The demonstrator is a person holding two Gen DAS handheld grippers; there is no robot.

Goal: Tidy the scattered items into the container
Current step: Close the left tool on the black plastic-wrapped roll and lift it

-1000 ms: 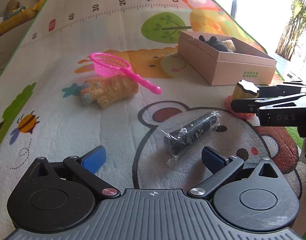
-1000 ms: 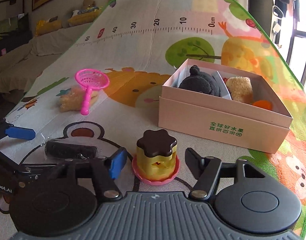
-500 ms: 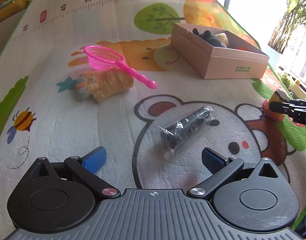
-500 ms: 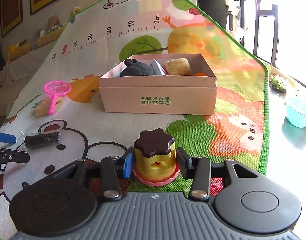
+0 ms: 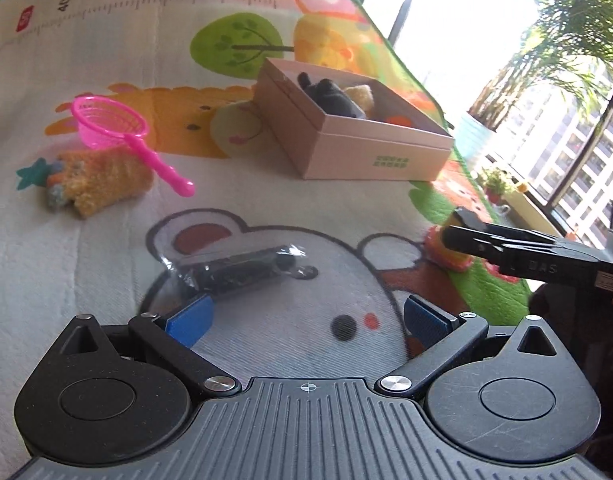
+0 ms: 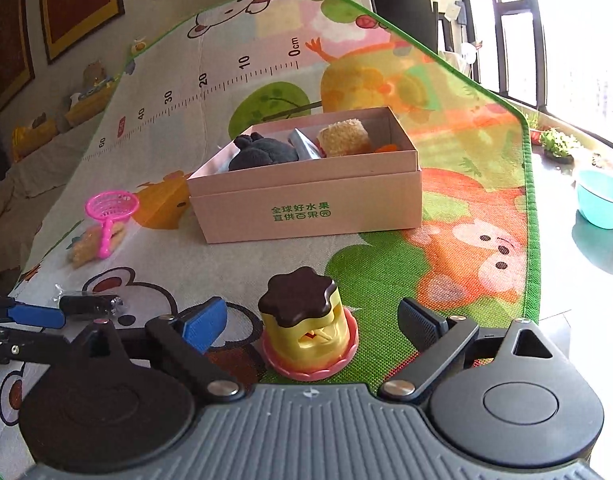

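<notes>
Item 1, your right tool: released, jaws spread either side of the toy pudding cup, which stands upright on the play mat. Half a second ago those jaws were clamped on the cup; they have since opened.

Item 2, pink cardboard box: at 12 o'clock from the cup, well apart, already holding plush toys.

Item 3, your left tool: released, empty; the wrapped black cylinder lies at its 11 o'clock, nearer than before.

Step in hand, by my reading: re-gripping the cup. Next move calls for closing squarely on its body, then carrying it over the box rim.
</notes>
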